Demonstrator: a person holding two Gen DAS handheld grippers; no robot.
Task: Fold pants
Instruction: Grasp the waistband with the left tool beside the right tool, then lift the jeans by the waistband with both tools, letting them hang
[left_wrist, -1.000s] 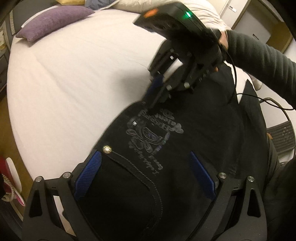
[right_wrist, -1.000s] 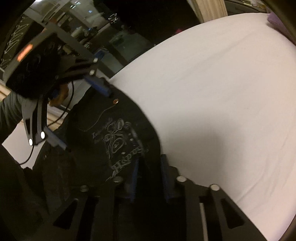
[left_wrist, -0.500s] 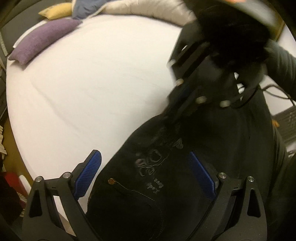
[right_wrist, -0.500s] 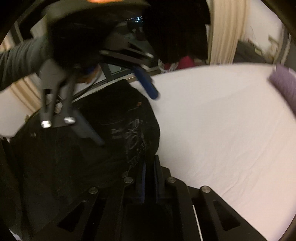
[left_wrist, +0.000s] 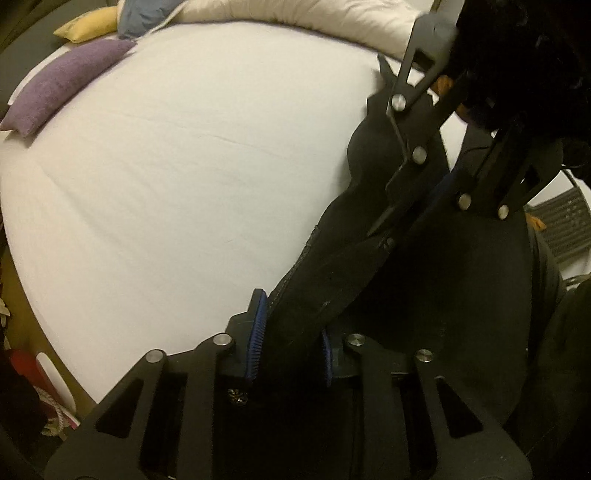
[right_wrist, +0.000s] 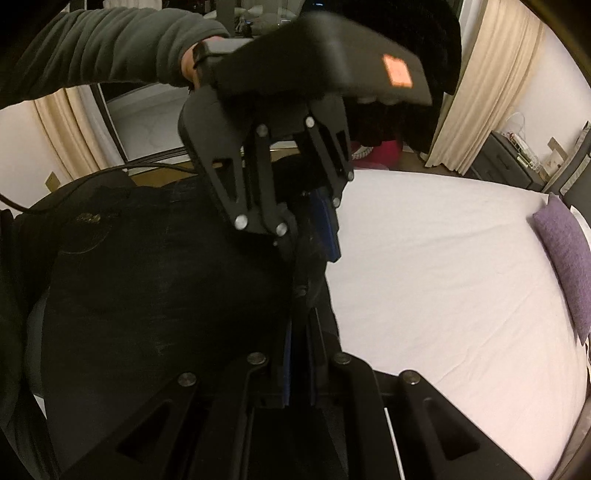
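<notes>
The black pants (left_wrist: 436, 280) hang over the near edge of a white bed (left_wrist: 177, 155), their top edge lifted. My left gripper (left_wrist: 291, 332) is shut on the pants' raised edge, blue pads pinching the dark cloth. My right gripper (right_wrist: 300, 354) is shut on the same edge a short way along. Each gripper shows in the other's view: the right one (left_wrist: 417, 206) above right of the left, the left one (right_wrist: 314, 236) just above the right. The pants (right_wrist: 155, 288) fill the left of the right wrist view.
A purple cushion (left_wrist: 62, 85), a yellow cushion (left_wrist: 88, 27) and a long cream pillow (left_wrist: 295, 22) lie at the bed's far side. The purple cushion also shows in the right wrist view (right_wrist: 565, 254). Curtains (right_wrist: 484, 85) and a dark cabinet (right_wrist: 509, 158) stand beyond the bed.
My left gripper has closed from wide open onto the pants' edge. Both grippers have lifted the edge and come close together; the printed pocket is out of sight.
</notes>
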